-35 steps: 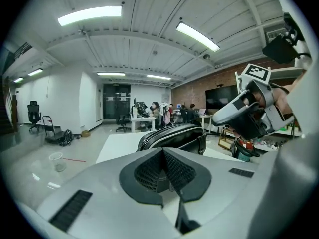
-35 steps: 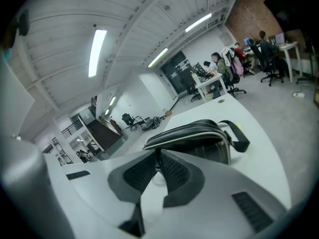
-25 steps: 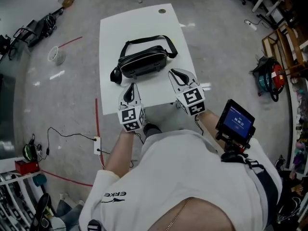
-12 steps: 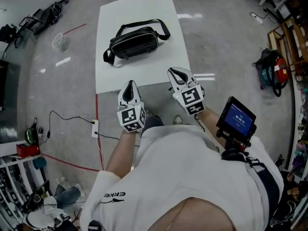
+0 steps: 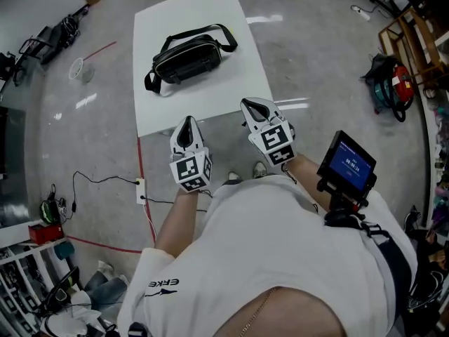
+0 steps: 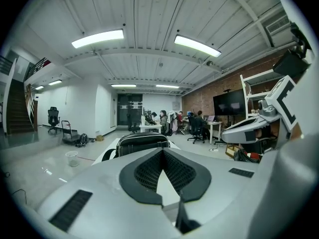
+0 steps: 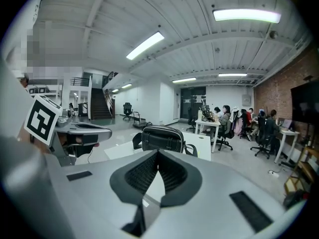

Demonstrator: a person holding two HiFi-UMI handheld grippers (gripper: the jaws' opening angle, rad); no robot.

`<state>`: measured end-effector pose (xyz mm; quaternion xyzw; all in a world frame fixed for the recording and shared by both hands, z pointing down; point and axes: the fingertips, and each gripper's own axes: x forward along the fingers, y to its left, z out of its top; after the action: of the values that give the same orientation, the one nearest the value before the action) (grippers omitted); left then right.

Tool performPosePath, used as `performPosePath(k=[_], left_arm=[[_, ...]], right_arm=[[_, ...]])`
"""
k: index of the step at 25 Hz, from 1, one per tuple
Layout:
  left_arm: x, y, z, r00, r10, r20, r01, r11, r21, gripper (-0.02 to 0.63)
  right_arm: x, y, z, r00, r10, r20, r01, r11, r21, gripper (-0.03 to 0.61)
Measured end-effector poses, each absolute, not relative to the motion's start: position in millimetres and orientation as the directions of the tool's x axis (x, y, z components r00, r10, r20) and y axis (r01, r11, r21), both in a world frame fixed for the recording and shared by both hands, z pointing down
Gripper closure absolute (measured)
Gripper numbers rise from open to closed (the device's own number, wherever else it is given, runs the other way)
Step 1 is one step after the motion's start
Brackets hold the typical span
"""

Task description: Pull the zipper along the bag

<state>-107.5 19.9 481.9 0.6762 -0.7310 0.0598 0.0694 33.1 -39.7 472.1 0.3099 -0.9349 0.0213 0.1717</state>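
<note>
A black belt bag (image 5: 186, 53) with a strap lies across the far half of a white table (image 5: 210, 104). Both grippers hang off the table's near edge, well short of the bag. My left gripper (image 5: 186, 123) points at the table edge, its jaws closed to a point with nothing between them. My right gripper (image 5: 254, 104) is the same, shut and empty. In the left gripper view the bag (image 6: 142, 141) shows beyond the gripper (image 6: 162, 151). The right gripper view shows the bag (image 7: 160, 137) past the gripper (image 7: 158, 152).
A small screen (image 5: 349, 167) is strapped to the person's right forearm. A power strip with cable (image 5: 142, 201) and red tape lines lie on the floor at left. A white bucket (image 5: 82, 69) stands left of the table. People sit at desks (image 7: 224, 121) far behind.
The person has drawn back from the table. Both grippers, over the table beside the bag a second ago, are now off its near edge. Their jaws stayed shut.
</note>
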Motion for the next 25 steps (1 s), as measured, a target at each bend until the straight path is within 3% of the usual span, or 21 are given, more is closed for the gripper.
performPosePath(k=[25], left_arm=[[-123.0,14.7,485.8,-0.017,-0.984,0.176,-1.000,0.018,0.006,0.611]], right_arm=[[15.3,-31.9,474.8,-0.723,-0.594,0.354,-0.618,0.785,0.055,0.574]])
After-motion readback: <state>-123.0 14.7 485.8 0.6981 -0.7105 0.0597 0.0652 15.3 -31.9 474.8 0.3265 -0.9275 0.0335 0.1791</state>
